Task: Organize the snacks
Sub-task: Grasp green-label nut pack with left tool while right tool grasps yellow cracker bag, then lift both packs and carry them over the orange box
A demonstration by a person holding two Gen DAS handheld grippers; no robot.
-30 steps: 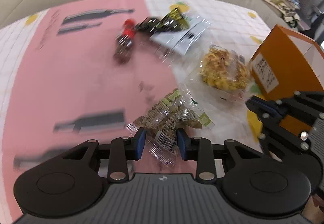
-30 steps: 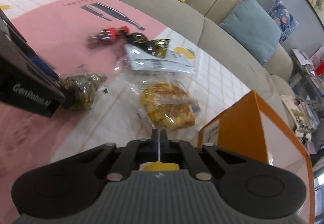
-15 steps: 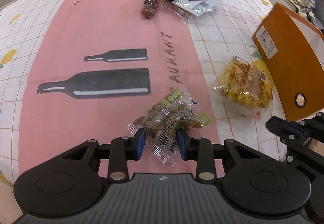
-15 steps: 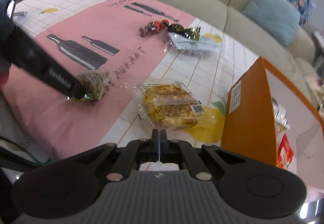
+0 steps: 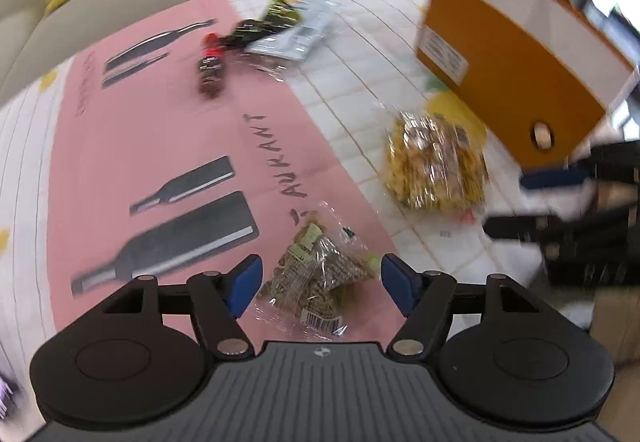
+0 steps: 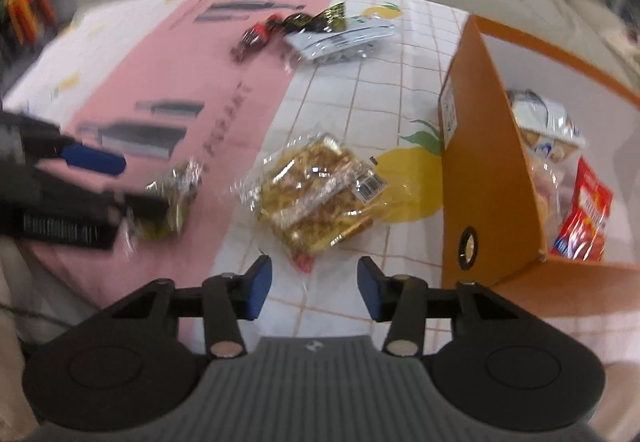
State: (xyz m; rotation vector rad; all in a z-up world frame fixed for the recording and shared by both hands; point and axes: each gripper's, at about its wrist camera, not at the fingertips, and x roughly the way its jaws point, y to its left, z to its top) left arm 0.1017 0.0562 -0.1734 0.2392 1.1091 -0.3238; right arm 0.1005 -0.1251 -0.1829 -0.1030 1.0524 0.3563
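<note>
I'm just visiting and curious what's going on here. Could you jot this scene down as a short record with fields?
surface: tablecloth, pink and white
box: orange box, open, snacks inside
loose snacks: green-brown packet; yellow packet; red-capped bottle; white pouch
left gripper: open, jaws just opened, green-brown packet between them, unpressed
right gripper: open, jaws just opened, nothing held
</note>
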